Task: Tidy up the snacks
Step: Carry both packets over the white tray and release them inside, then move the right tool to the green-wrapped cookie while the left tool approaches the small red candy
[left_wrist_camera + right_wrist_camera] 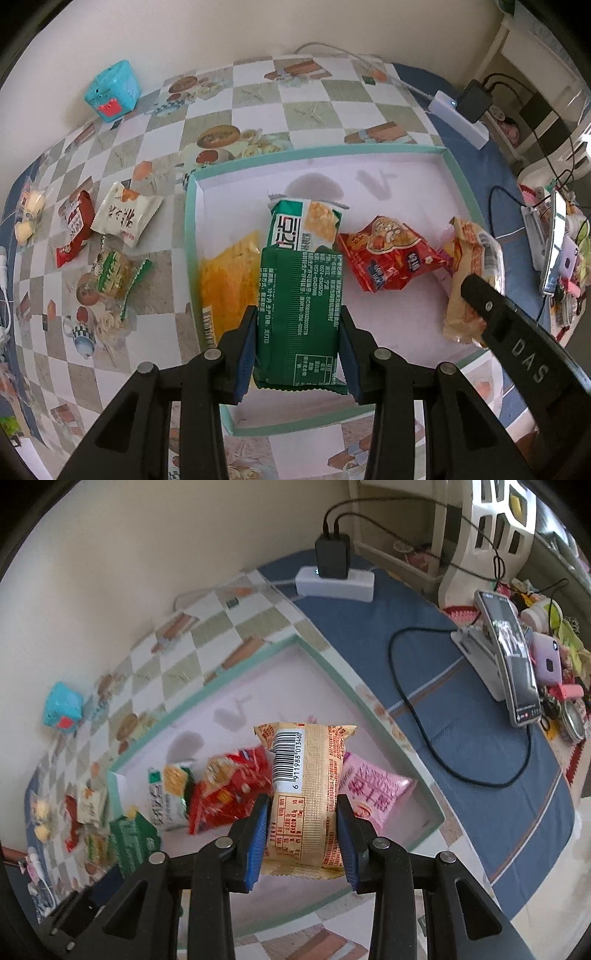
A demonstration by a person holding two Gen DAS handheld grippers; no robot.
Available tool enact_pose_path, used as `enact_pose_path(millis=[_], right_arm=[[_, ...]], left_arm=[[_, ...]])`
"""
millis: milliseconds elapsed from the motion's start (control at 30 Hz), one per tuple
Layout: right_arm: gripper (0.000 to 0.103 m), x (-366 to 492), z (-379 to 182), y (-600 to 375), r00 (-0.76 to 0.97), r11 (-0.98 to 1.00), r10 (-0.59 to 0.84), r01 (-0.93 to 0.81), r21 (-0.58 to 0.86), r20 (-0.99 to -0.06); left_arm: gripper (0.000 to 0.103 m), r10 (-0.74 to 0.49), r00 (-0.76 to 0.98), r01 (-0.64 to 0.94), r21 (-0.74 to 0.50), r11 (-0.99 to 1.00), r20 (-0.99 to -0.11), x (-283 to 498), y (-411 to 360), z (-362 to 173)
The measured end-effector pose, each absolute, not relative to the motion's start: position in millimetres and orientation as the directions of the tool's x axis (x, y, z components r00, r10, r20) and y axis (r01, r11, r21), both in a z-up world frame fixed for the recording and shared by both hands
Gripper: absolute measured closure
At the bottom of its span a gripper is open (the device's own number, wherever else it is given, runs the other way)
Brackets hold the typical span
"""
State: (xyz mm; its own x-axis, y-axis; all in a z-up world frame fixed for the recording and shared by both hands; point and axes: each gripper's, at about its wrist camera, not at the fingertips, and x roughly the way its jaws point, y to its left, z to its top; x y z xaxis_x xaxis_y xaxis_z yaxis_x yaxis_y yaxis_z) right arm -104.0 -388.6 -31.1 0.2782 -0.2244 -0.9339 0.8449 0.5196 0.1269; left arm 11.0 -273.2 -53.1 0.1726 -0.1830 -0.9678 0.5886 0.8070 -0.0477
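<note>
My left gripper (297, 332) is shut on a green snack packet (301, 314) and holds it above the green-rimmed white tray (369, 151). My right gripper (301, 814) is shut on a tan snack packet (306, 794), also over the tray (243, 672); that packet (471, 280) and a right finger (517, 332) show in the left wrist view. In the tray lie a green-and-white packet (306, 221), a red packet (388, 254), a yellow packet (229, 280) and a pink packet (373, 794). The green held packet (131, 840) shows in the right wrist view.
Several loose snacks lie on the checked tablecloth left of the tray: a white packet (125, 214), a red one (75, 229), a green-yellow one (114, 277). A teal box (112, 90) stands by the wall. A power strip (336, 581), cables and a phone on a stand (511, 657) are right.
</note>
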Motion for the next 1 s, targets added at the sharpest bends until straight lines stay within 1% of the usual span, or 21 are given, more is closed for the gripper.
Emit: enact_pose_path(millis=[367,467,533,600,733,767,800,867,933,967,1000], right_arm=[[0.065,-102.3,-42.7,-388.6,0.237,0.512,-0.197,0.852,0.106,-0.951],[0.064,-102.0,-44.6,-389.1,0.232,0.504,-0.191,0.857,0.108,-0.954],[0.057,-102.4,-46.8,-389.7,0.226,0.499,-0.187,0.86,0.106,-0.956],[0.044,-102.8,-49.2,-391.0,0.223,0.49,-0.179,0.865,0.109,-0.958],[0.041,-103.7,-47.7,-391.4,0.226,0.485,-0.192,0.868,0.108,-0.955],[0.037,-103.7,-47.3,-391.1,0.227,0.485,-0.194,0.868,0.108,-0.954],[0.032,-103.8,-47.0,-391.1,0.228,0.484,-0.197,0.868,0.108,-0.954],[0.029,-104.2,-46.6,-391.2,0.231,0.484,-0.2,0.868,0.109,-0.952],[0.023,-104.1,-45.9,-390.9,0.234,0.485,-0.205,0.868,0.109,-0.95],[0.017,-104.0,-45.8,-390.6,0.236,0.485,-0.208,0.867,0.109,-0.949],[0.015,-104.0,-45.7,-390.3,0.239,0.487,-0.209,0.867,0.111,-0.948]], left_arm=[[0.061,-0.18,0.19,0.606,-0.029,0.795,-0.965,7.2,-275.8,-52.3],[0.061,-0.181,0.19,0.604,-0.031,0.796,-0.965,7.6,-274.7,-51.8],[0.061,-0.181,0.191,0.601,-0.031,0.798,-0.965,8.1,-273.5,-51.7],[0.061,-0.177,0.197,0.596,-0.026,0.803,-0.964,9.3,-272.3,-51.0],[0.06,-0.181,0.207,0.589,-0.025,0.808,-0.961,10.9,-270.3,-48.1],[0.058,-0.182,0.209,0.587,-0.025,0.809,-0.961,11.3,-269.7,-47.3],[0.055,-0.182,0.213,0.585,-0.024,0.811,-0.96,11.9,-268.9,-46.4],[0.048,-0.182,0.22,0.579,-0.022,0.815,-0.958,13.3,-267.0,-44.5],[0.043,-0.18,0.232,0.567,-0.017,0.823,-0.956,15.5,-264.6,-42.4],[0.038,-0.176,0.239,0.561,-0.013,0.828,-0.955,16.7,-263.9,-41.6],[0.038,-0.17,0.249,0.552,-0.005,0.834,-0.953,18.3,-262.0,-40.5]])
